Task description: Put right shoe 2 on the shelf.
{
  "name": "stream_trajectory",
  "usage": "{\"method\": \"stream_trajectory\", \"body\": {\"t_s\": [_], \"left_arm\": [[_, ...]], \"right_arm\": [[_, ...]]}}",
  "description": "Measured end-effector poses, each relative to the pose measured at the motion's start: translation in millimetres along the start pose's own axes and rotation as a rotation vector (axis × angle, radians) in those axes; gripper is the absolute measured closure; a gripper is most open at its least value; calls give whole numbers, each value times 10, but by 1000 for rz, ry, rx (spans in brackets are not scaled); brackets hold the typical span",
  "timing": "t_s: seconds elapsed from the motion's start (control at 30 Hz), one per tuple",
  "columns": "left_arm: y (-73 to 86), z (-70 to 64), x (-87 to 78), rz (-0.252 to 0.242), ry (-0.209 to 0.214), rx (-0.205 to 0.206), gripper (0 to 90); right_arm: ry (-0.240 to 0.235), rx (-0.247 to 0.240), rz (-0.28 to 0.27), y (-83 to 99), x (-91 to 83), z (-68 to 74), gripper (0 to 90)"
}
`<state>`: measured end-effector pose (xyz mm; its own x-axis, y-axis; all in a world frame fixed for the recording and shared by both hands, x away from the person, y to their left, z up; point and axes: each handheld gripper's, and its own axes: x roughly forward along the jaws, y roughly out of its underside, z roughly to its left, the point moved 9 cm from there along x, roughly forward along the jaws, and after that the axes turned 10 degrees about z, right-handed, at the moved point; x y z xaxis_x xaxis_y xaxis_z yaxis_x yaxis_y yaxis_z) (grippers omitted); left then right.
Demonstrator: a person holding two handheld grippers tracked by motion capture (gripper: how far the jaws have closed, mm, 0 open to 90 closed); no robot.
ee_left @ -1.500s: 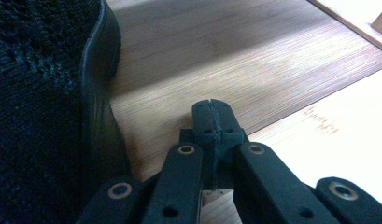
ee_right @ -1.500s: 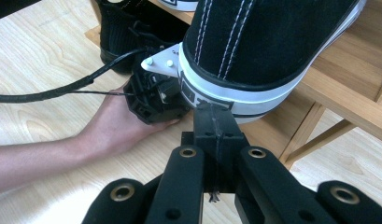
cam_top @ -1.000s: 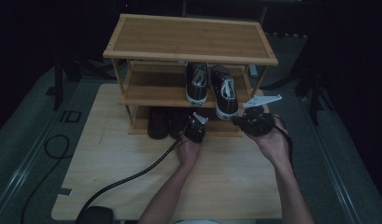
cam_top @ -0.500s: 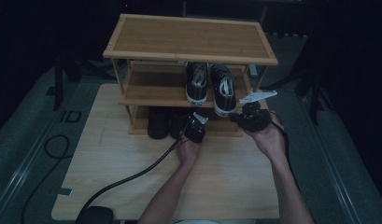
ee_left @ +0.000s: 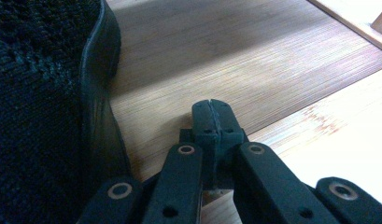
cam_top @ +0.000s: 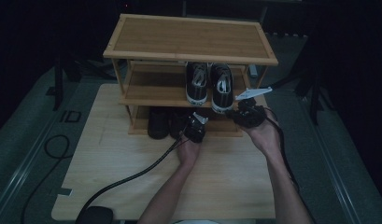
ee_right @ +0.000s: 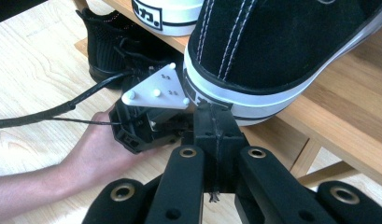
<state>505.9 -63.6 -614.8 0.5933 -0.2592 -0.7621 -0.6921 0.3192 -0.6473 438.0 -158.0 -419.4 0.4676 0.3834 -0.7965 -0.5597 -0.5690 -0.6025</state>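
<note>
A pair of black-and-white sneakers (cam_top: 209,86) stands on the middle shelf of a wooden shoe rack (cam_top: 188,39), heels toward me. In the right gripper view the right sneaker's heel (ee_right: 254,56) juts over the shelf edge. My right gripper (ee_right: 215,112) is shut and empty, with its tips right at that heel's white sole; the high view shows the right gripper (cam_top: 247,114) just below the sneaker. My left gripper (ee_left: 211,108) is shut with nothing in it, low over the bottom shelf board, beside a black mesh shoe (ee_left: 44,93). The left gripper (cam_top: 196,127) sits at the rack's bottom front.
Two black shoes (cam_top: 167,122) occupy the bottom shelf's left half. The rack's top shelf is bare. A thick cable (cam_top: 132,175) trails from the left gripper across the wooden table (cam_top: 109,154) to its front left edge. Bare table lies in front of the rack.
My right gripper has shifted a little left and toward the rack, up to the right sneaker's heel. The left gripper has stayed put.
</note>
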Motion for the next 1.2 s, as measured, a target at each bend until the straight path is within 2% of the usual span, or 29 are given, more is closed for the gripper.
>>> {"method": "stream_trajectory", "body": {"t_s": [0.13, 0.53, 0.83, 1.2], "left_arm": [[-1, -1, 0, -1, 1, 0, 900], [0, -1, 0, -1, 2, -1, 900], [0, 0, -1, -1, 3, -1, 900], [-2, -8, 3, -3, 9, -3, 900]], "right_arm": [[11, -5, 4, -42, 18, -17, 900], [-17, -4, 3, -97, 66, -26, 900], [-1, -6, 9, -152, 144, -40, 900], [-6, 1, 14, -218, 197, -53, 900]]}}
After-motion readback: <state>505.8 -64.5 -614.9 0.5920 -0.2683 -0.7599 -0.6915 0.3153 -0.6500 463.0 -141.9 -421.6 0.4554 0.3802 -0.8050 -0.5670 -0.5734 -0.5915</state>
